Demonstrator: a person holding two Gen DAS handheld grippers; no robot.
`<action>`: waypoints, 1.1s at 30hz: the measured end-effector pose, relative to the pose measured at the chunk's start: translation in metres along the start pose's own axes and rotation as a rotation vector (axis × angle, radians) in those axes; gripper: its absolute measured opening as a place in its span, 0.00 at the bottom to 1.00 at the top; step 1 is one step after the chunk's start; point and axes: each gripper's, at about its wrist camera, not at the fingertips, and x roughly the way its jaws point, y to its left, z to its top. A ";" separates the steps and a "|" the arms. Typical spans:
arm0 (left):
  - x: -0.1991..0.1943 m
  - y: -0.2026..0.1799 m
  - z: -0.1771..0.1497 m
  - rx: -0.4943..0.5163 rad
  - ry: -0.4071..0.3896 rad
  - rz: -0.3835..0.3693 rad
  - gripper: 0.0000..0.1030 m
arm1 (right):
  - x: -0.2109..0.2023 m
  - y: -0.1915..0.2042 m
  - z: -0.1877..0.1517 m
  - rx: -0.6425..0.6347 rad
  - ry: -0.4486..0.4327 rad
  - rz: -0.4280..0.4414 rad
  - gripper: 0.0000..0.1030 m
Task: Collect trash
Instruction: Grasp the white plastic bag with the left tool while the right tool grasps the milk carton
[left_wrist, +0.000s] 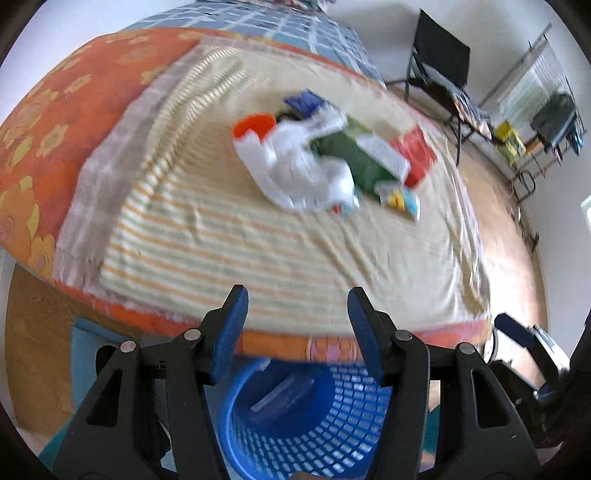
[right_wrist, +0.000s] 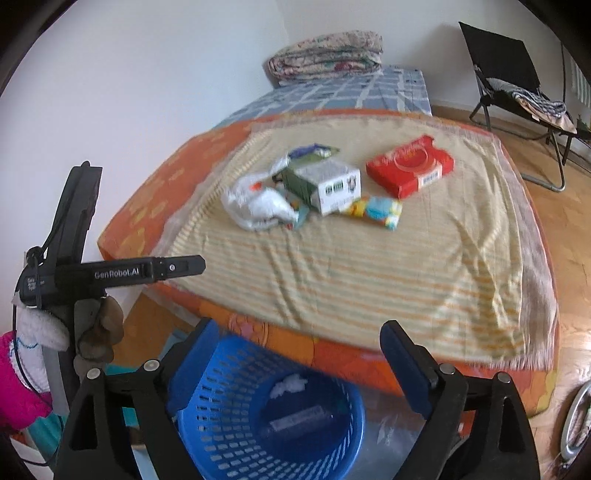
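Observation:
A trash pile lies on the striped cloth of the bed: a white plastic bag (left_wrist: 303, 166) (right_wrist: 258, 205), a green and white carton (left_wrist: 354, 158) (right_wrist: 325, 182), a red pack (left_wrist: 415, 151) (right_wrist: 410, 166) and a colourful wrapper (left_wrist: 400, 201) (right_wrist: 376, 210). A blue mesh basket (left_wrist: 347, 413) (right_wrist: 221, 406) stands on the floor at the bed's near edge, with a crumpled white scrap (right_wrist: 288, 384) and a dark packet (right_wrist: 299, 419) inside. My left gripper (left_wrist: 297, 299) and my right gripper (right_wrist: 299, 328) both hang open above the basket, nothing between their fingers.
The bed's orange edge (right_wrist: 332, 354) runs just behind the basket. A folded quilt (right_wrist: 325, 55) lies at the bed's far end. A black folding chair (right_wrist: 517, 85) stands on the wooden floor to the right. The left gripper's black body (right_wrist: 118, 273) shows at the left.

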 end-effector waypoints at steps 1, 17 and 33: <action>0.000 0.003 0.007 -0.017 -0.004 -0.003 0.56 | 0.000 -0.001 0.005 0.000 -0.006 0.003 0.88; 0.035 0.025 0.068 -0.206 0.017 -0.014 0.67 | 0.044 -0.030 0.086 -0.018 -0.044 0.019 0.99; 0.074 0.024 0.089 -0.263 0.056 -0.004 0.67 | 0.128 -0.026 0.128 -0.228 0.052 0.002 1.00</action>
